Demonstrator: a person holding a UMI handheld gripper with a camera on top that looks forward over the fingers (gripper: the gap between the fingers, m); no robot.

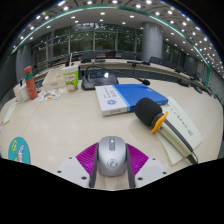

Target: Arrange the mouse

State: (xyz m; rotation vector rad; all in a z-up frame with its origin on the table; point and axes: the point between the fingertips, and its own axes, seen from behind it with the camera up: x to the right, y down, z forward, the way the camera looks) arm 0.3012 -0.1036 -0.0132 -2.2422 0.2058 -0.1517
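The tongs [112, 160] sit at the 6 o'clock spot, closest of all, and one gray mouse [112, 155] is right between their two fingers. The purple pads [86, 156] show on both sides of the mouse and seem to touch it, so the tongs look clenched on the mouse. The mouse is long from front to back, and its long line runs from 6 o'clock to 12 o'clock, with the wheel end pointing away toward 12 o'clock. It rests low over the pale desk [55, 125]. A little farther, at about 2 o'clock from the mouse, there is one black microphone [152, 113] with a yellow band, lying slanted on some white papers [178, 130]. Just ahead of the mouse at 12 o'clock lies one flat book [112, 98] with a blue and white cover. At 8 o'clock, at the near edge of the desk, is one round teal sticker or card [18, 150]. Farther away at 10 o'clock stand one bottle with a red label [30, 82] and one white box [66, 77] with green on it; I cannot tell what is inside either of them. Beyond the book at 12 o'clock is one dark thing like a laptop or bag [99, 76], too small to be sure. Farthest off are more desks, windows and a row of ceiling lights [100, 10].
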